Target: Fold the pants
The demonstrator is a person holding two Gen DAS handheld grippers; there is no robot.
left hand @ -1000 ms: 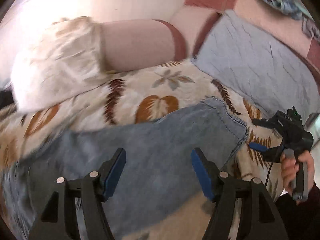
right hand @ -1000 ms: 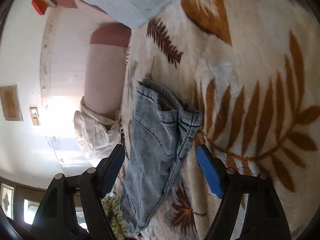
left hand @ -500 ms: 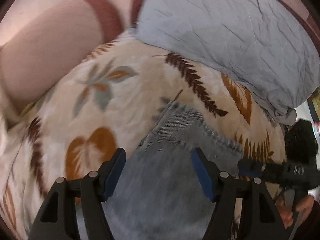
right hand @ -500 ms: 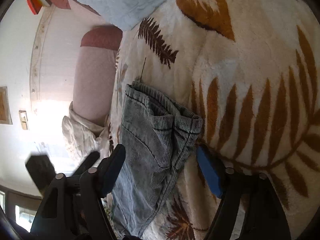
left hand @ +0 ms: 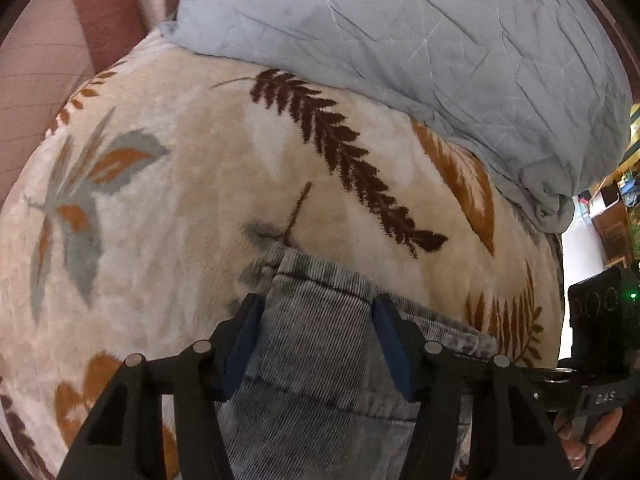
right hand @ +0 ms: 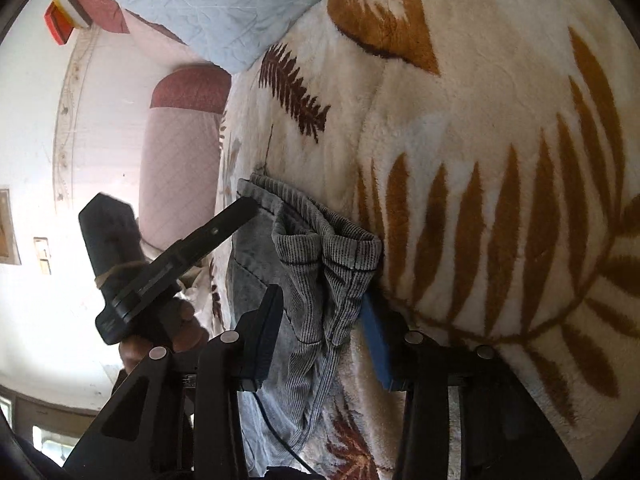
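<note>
Right now the pants (left hand: 320, 360), a pair in washed grey-blue ribbed denim, lie on the bed's leaf-print blanket (left hand: 180, 200), their hemmed end pointing toward the grey-blue pillow (left hand: 400, 40) further up the bed. Seen from the right wrist, that end is bunched into soft ridges, with one corner flopped open like a small pocket

Both claws straddle this end and both are closing. The left claw (left hand: 318, 320) stands at the near corner of the hem with cloth between its blue pads (left hand: 390, 344); a gap shows on each side, so it has not yet pinched. The right claw (right hand: 322, 320) brackets the rumpled far corner; its jaws are narrower and the fabric fills most of the space, but I cannot see the pads pressing, so I read it as not yet gripping

As for handling, the cloth looks soft and limp yet fairly thick, heavier than a shirt, so it should drape and sag between two held points instead of keeping shape. The plush blanket will likely drag at it. The doubled, stitched hem is the firmest place to take hold, one corner per claw; the risk on the bunched side is catching only the top layer, or a tuft of blanket with it
</note>
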